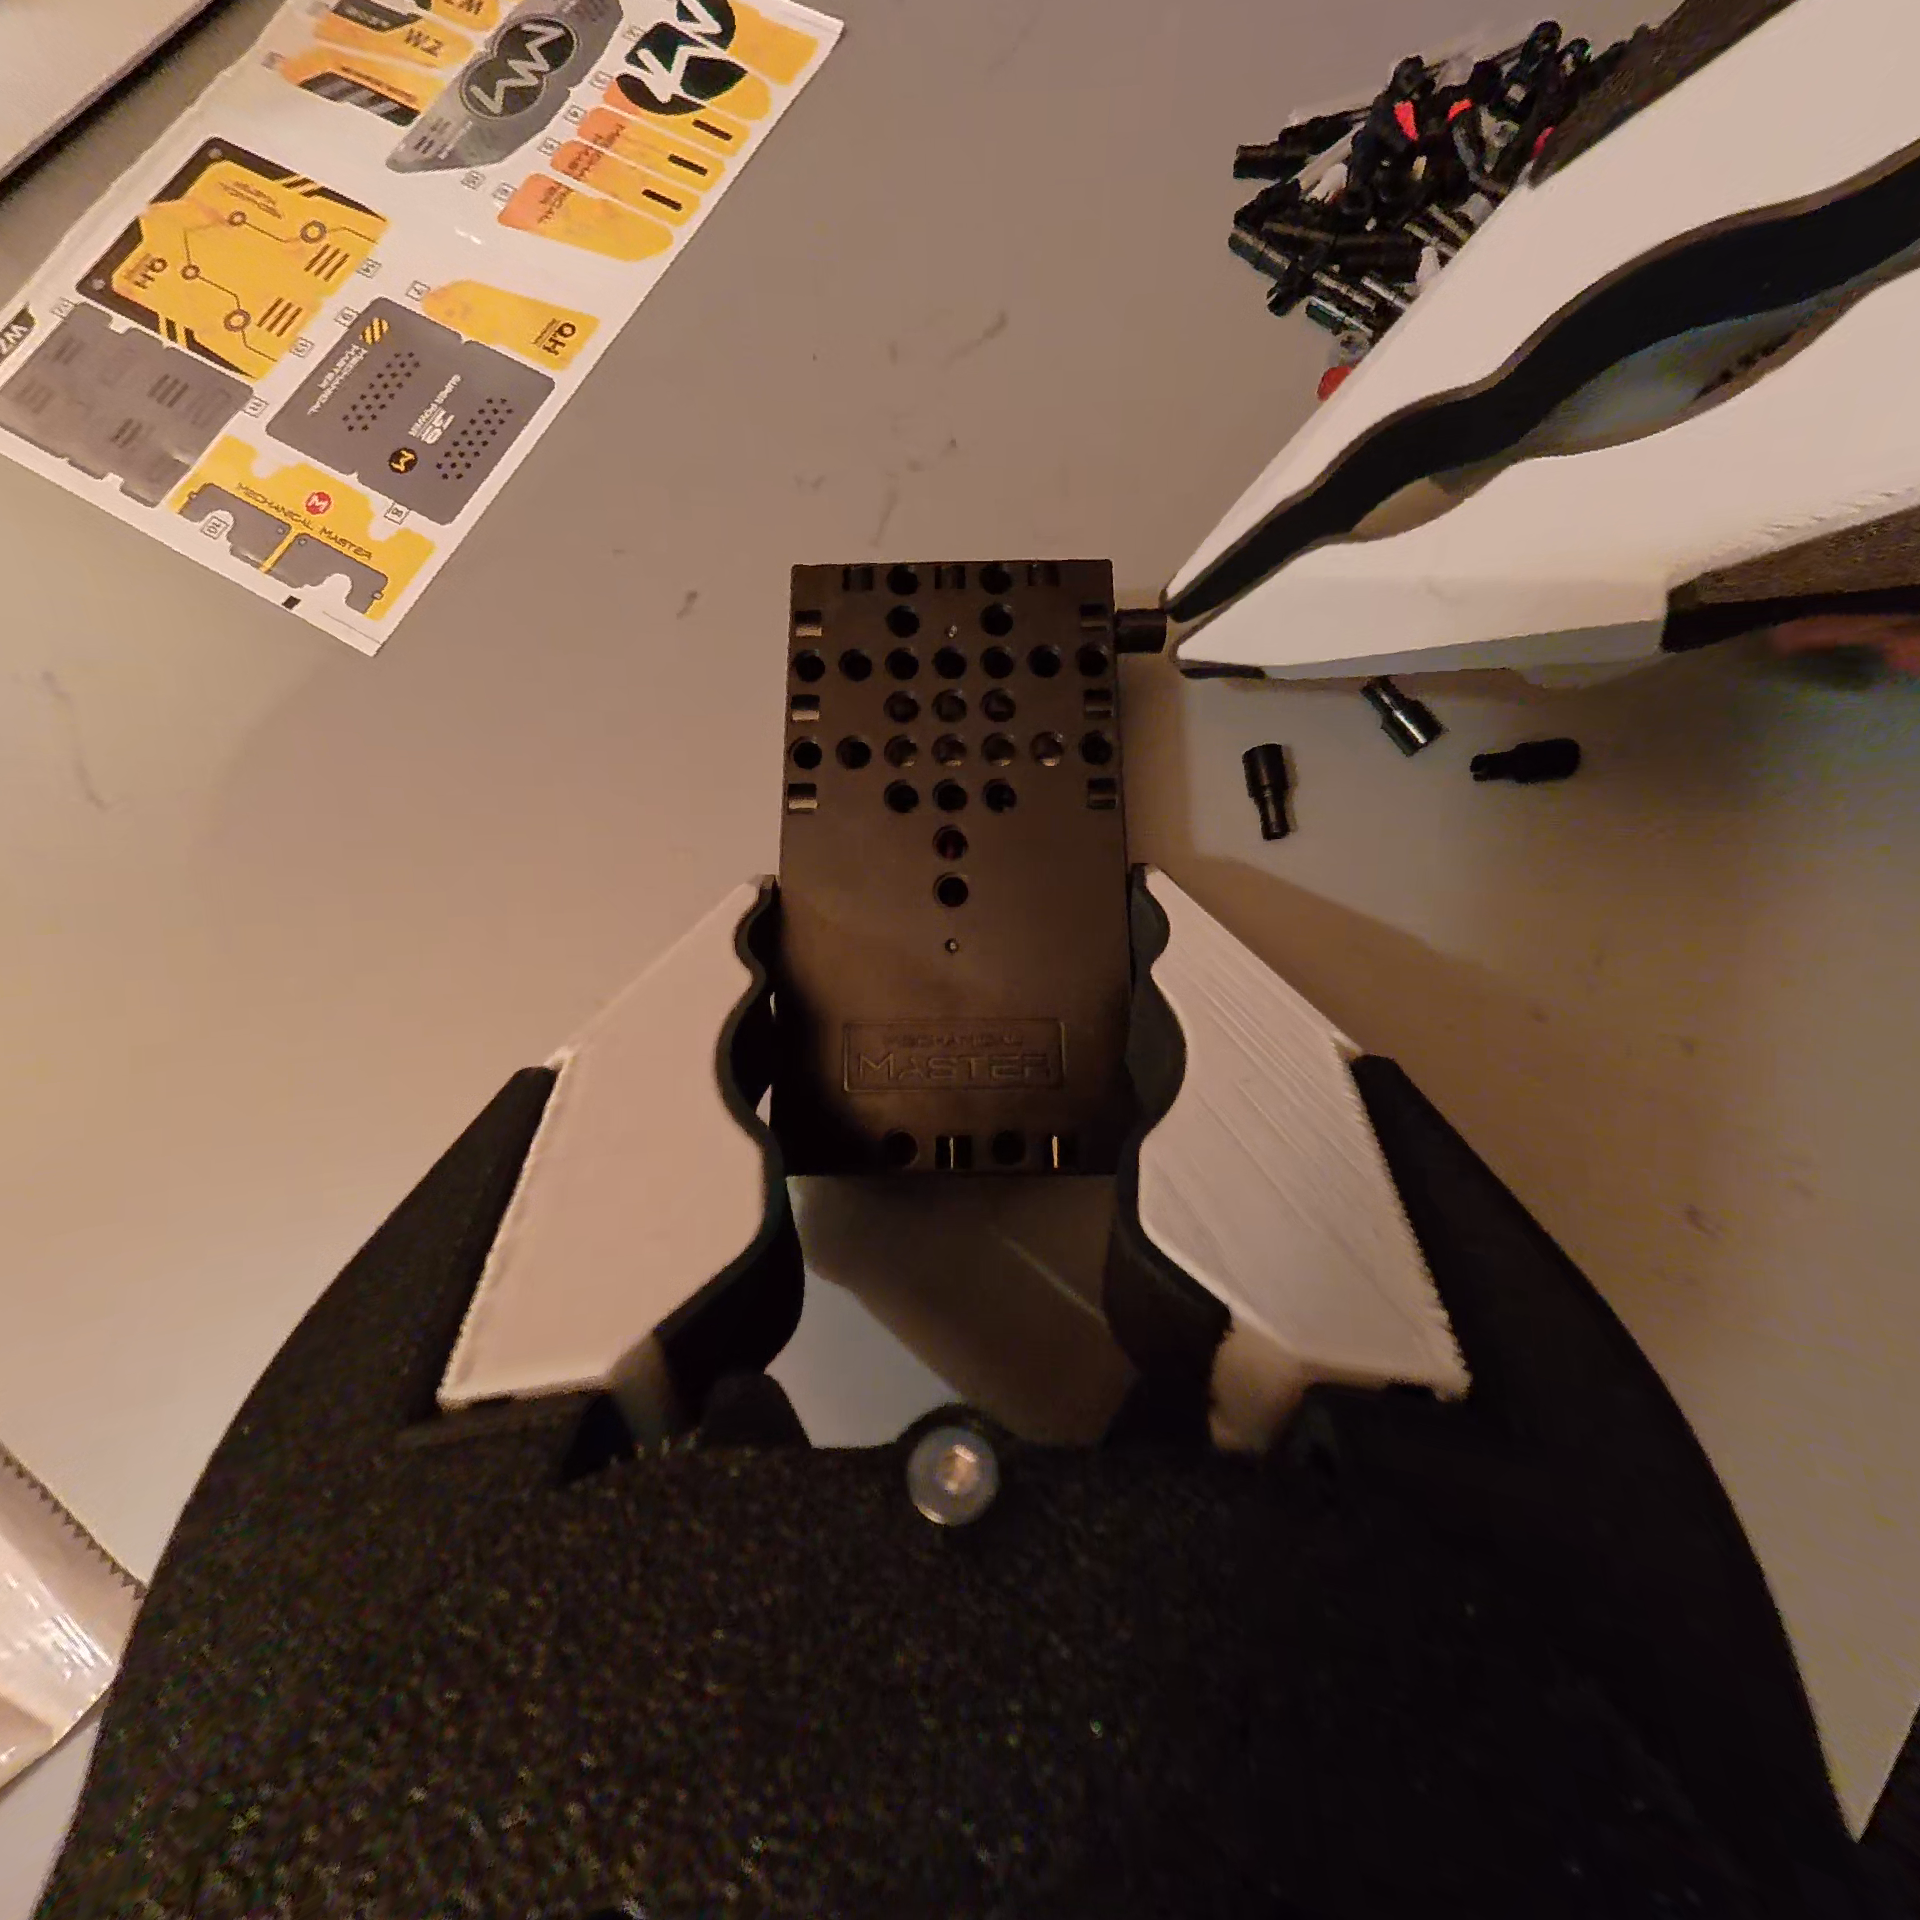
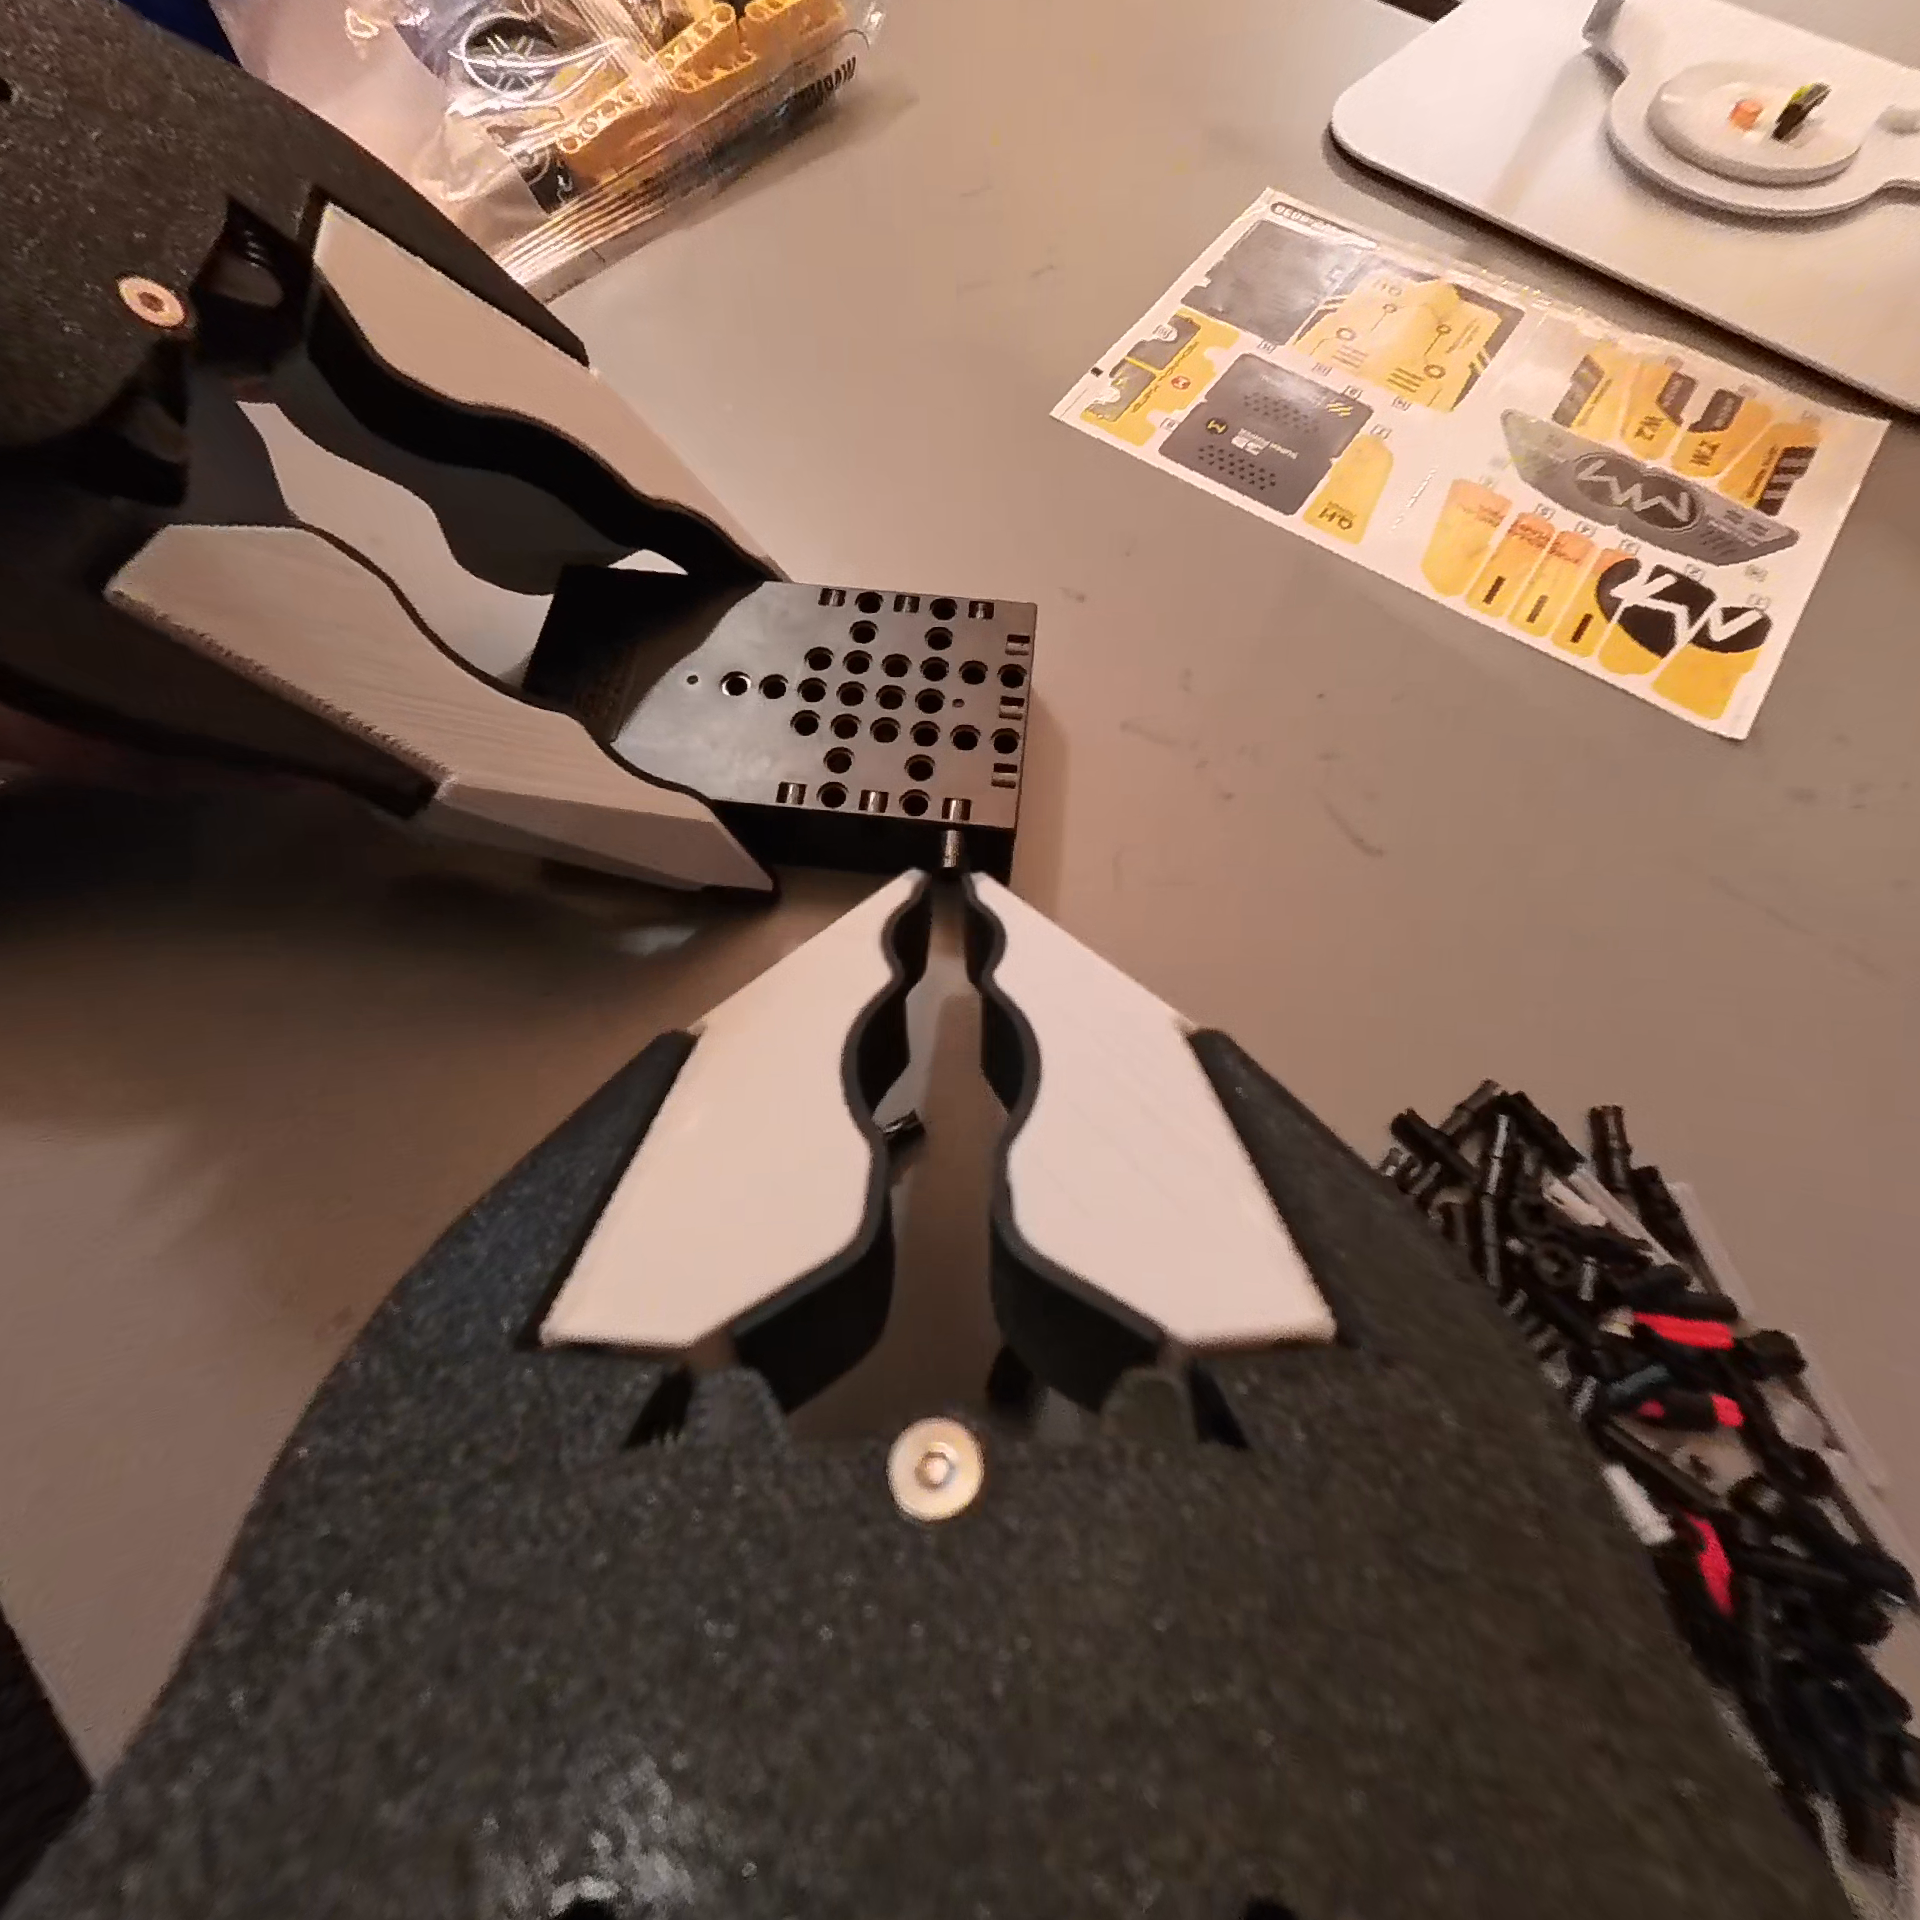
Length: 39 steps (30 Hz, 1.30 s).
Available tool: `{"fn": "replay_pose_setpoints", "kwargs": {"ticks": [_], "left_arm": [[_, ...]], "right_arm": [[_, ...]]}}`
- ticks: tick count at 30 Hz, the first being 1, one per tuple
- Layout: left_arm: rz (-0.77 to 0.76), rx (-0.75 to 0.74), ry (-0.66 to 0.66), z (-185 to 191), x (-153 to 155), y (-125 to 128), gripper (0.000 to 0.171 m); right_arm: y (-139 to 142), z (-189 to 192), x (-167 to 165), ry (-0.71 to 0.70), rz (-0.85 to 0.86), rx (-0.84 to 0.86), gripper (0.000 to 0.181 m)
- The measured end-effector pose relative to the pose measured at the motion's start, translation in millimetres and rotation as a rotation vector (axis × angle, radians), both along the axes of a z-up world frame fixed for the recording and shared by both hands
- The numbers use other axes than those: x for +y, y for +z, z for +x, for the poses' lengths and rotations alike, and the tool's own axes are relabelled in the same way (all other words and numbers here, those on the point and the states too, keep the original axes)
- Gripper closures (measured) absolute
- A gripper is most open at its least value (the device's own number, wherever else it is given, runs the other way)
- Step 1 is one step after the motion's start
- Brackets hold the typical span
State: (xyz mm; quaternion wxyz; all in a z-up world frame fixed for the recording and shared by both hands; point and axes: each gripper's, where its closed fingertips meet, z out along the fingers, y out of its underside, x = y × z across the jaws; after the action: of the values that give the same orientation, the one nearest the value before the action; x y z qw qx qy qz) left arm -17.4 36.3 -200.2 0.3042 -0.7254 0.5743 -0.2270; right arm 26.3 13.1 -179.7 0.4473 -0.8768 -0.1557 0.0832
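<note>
My left gripper [image 1: 951,883] is shut on a black rectangular block [image 1: 951,727] full of round holes and holds its near end flat on the grey table [image 1: 727,364]. A small black pin [image 1: 1140,631] sticks out of the block's right side near the far corner. My right gripper [image 1: 1174,629] comes in from the right, its tips closed on that pin. In the right wrist view the right gripper [image 2: 945,878] is nearly closed, with the pin [image 2: 949,847] at its tips against the block [image 2: 883,707]. The left gripper [image 2: 774,727] clamps the block from the left.
A yellow and grey sticker sheet [image 1: 312,281] [image 2: 1455,468] lies beyond the block. A pile of black and red pins [image 1: 1371,177] [image 2: 1662,1403] lies by the right gripper. Three loose pins [image 1: 1268,790] lie under it. A bag of yellow parts [image 2: 644,114] and a white tray [image 2: 1507,197] sit farther off. About 6 cm separates my left fingertips from my right.
</note>
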Motion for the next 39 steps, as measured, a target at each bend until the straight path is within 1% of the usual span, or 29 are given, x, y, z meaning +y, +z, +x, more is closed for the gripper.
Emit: {"fn": "replay_pose_setpoints", "kwargs": {"ticks": [5,8,10,14,17,22,24,29,32,39], "left_arm": [[0.0,-0.005,-0.013,0,-1,0,0.105],[-0.007,-0.011,-0.042,1,-2,0,0.105],[-0.009,-0.014,-0.058,0,-3,0,0.105],[-0.018,-0.018,-0.071,-1,-3,0,0.105],[-0.018,-0.018,-0.081,-1,-3,0,0.106],[-0.019,-0.017,-0.159,-4,-5,0,0.106],[-0.025,-0.018,-0.195,-7,-6,0,0.106],[-0.028,-0.019,-0.261,-13,-9,0,0.106],[-0.03,-0.019,-0.288,-15,-10,0,0.106],[-0.031,-0.019,-0.293,-15,-10,0,0.106]], "right_arm": [[1,2,0,0.011,0.009,-0.035,0.177],[8,5,-1,0.04,0.062,-0.087,0.165],[13,4,-2,0.069,0.086,-0.085,0.159],[10,2,-3,0.117,0.068,-0.061,0.157],[6,2,-3,0.157,0.069,-0.101,0.157],[0,0,-6,0.304,0.08,-0.252,0.157],[1,-2,-7,0.366,0.096,-0.28,0.158],[1,-13,-9,0.498,0.084,-0.252,0.158],[2,-21,-12,0.558,0.083,-0.207,0.158],[3,-23,-11,0.592,0.053,-0.161,0.161]]}}
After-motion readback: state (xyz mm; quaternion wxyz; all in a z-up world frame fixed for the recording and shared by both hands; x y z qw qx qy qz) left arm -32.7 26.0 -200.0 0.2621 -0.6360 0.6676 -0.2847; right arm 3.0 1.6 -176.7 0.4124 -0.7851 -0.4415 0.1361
